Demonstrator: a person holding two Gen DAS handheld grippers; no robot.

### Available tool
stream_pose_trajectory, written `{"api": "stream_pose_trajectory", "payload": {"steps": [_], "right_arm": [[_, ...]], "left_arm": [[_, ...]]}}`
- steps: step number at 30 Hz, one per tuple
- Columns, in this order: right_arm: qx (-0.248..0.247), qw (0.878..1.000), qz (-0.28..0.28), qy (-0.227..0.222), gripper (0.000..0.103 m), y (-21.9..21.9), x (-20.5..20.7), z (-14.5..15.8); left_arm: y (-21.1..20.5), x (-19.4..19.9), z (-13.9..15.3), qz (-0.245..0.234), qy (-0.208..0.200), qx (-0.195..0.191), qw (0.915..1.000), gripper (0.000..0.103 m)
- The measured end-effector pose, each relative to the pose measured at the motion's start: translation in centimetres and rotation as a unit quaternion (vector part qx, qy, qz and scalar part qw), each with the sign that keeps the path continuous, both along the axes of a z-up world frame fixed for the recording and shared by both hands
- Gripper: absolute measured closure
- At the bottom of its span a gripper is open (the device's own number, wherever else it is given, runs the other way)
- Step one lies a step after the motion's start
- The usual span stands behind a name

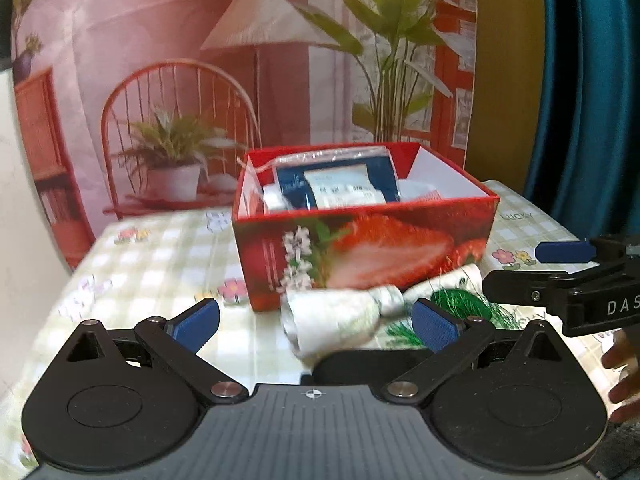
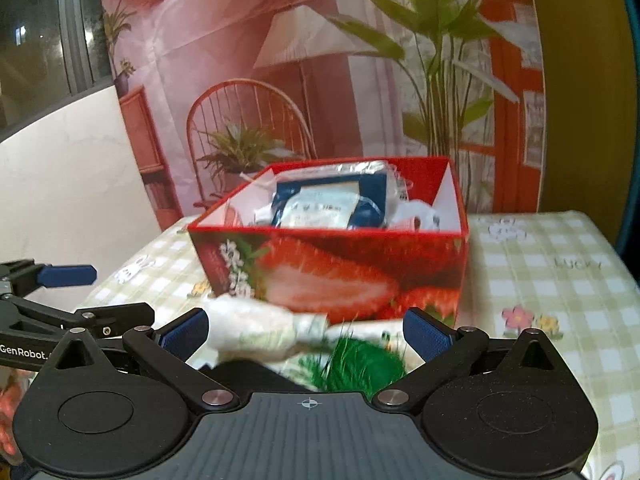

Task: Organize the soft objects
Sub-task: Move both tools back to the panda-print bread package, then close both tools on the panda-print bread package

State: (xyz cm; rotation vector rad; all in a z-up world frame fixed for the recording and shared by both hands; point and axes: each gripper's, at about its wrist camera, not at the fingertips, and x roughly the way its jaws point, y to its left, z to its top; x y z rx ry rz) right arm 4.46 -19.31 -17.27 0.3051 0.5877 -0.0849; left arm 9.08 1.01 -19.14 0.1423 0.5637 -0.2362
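Note:
A white rolled cloth, twisted in the middle and with a green print on its right half, lies on the table in front of a red strawberry-printed box. My left gripper is open, its blue pads either side of the cloth's left half, not touching. My right gripper is open too, around the same cloth and its green part, just short of the box. A blue packet and white soft items lie inside the box. The cloth is blurred.
A green-checked tablecloth with flower prints covers the table. A printed backdrop hangs behind it, with a teal curtain at the right. The right gripper and a hand show at the right edge, the left gripper at the left edge.

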Motion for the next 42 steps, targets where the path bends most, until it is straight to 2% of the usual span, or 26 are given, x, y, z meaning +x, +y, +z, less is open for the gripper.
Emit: {"api": "stream_pose_trajectory", "payload": {"steps": [7,11,16,18,25,33,34,36,38,42], "right_arm": [[-0.015,1.000,-0.009,-0.005,0.001,1.3,-2.4,-1.5],[-0.031,0.999,-0.021,0.014,0.001,1.9,-3.8,-3.0],[-0.025,0.999,-0.019,0.030,0.001,1.6,-4.8,-3.7],[-0.045,0.997,-0.022,0.055,0.000,2.0,-4.6,-3.8],[-0.057,0.990,0.019,0.127,0.002,3.8,-4.3,-5.6],[-0.039,0.980,0.087,0.177,0.006,5.5,-3.8,-6.8],[-0.036,0.978,0.092,0.182,0.008,5.5,-3.8,-6.9],[-0.029,0.976,0.099,0.190,0.021,5.6,-3.6,-7.3],[-0.021,0.975,0.112,0.190,0.024,5.7,-3.3,-7.5],[-0.025,0.973,0.138,0.186,0.027,6.2,-2.7,-7.4]], "left_arm": [[0.7,-1.1,-1.9,0.009,0.013,-0.009,0.9998,0.000],[0.8,-1.4,-2.9,-0.003,0.033,-0.016,0.9993,0.000],[0.3,-1.4,-3.6,-0.018,0.046,-0.016,0.9987,0.000],[0.0,-1.4,-3.9,-0.024,0.051,-0.017,0.9983,0.000],[0.3,-1.0,-4.6,-0.026,0.077,-0.034,0.9961,0.003],[0.3,-1.0,-4.8,-0.031,0.087,-0.041,0.9949,0.004],[0.2,-1.0,-4.8,-0.033,0.088,-0.042,0.9947,0.005],[0.2,-0.9,-4.9,-0.037,0.094,-0.045,0.9939,0.006],[0.1,-0.8,-5.2,-0.043,0.103,-0.050,0.9924,0.012],[0.0,-0.6,-5.6,-0.048,0.118,-0.059,0.9902,0.015]]}}
